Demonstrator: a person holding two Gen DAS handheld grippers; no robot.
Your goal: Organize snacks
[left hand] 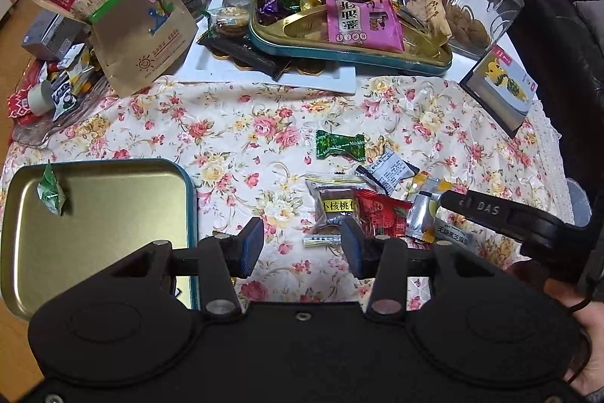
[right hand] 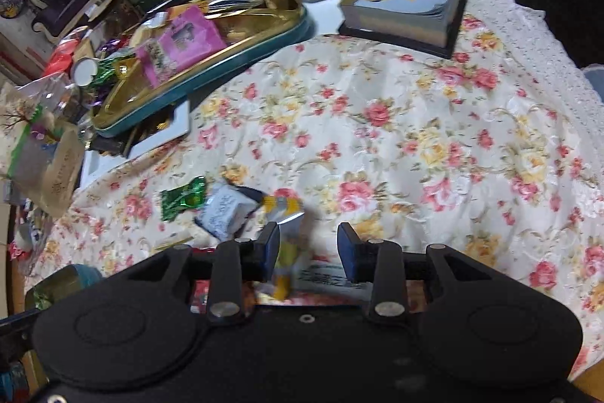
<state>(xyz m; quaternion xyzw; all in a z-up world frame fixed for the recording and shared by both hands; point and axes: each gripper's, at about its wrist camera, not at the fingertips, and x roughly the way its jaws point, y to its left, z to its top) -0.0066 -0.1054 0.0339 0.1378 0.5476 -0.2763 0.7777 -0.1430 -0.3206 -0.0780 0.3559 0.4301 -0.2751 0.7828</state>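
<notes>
Both claws hang spread and empty over the snack pile [left hand: 381, 203]: left gripper [left hand: 302, 246] near the walnut cake [left hand: 334, 210], right gripper [right hand: 307, 248] straddling a silver-yellow packet [right hand: 287, 237] — lined up to grab, it seems. The gold tin [left hand: 113, 214] waits alongside, one green candy [left hand: 51, 191] inside. Floral tablecloth [left hand: 234, 138], cluttered table beyond — jars, fruit, a full tray [left hand: 351, 57]

Each tool [left hand: 302, 244] [right hand: 308, 248] is matte black plastic with blue ribbed fingertips [left hand: 252, 244], silver pivot screws and round embossed housings; the right one reads "DAS", with bare skin beside it.
</notes>
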